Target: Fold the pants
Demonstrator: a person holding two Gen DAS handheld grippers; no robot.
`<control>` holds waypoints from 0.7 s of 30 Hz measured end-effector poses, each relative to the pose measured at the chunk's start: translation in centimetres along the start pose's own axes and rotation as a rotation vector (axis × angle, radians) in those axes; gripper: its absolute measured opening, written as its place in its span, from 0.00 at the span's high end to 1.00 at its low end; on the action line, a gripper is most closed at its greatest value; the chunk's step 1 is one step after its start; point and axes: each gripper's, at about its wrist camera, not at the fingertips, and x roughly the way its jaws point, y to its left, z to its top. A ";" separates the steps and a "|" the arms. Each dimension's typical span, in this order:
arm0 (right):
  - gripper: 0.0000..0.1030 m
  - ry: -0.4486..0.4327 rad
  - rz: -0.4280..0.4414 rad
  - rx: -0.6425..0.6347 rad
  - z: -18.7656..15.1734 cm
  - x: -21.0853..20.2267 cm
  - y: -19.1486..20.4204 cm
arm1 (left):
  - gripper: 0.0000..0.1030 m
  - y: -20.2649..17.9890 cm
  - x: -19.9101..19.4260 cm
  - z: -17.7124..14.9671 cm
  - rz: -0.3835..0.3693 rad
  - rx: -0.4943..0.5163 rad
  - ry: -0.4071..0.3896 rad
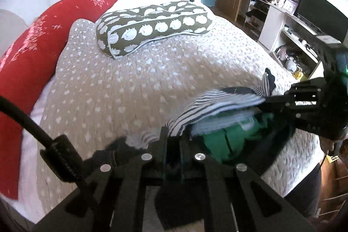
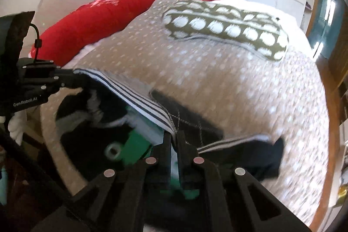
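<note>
I've got the left gripper (image 1: 173, 140) and right gripper (image 2: 175, 140) both pinched tight on the striped waistband of the pants (image 2: 139, 92), lifted above the bedspread (image 1: 130, 84) — thin bites, so any tug apart could slip the fabric free

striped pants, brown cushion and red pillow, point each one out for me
striped pants (image 2: 139, 99): right wrist view, on the striped band stretched between the claws.
brown cushion (image 1: 152, 25): left wrist view, on its patterned side face.
red pillow (image 1: 43, 40): left wrist view, mid-length on the red fabric.
</note>
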 end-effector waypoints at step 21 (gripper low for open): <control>0.33 -0.153 -0.064 0.560 -14.3 -6.4 -6.7 | 0.63 5.2 -4.3 -12.7 0.018 -0.365 -0.037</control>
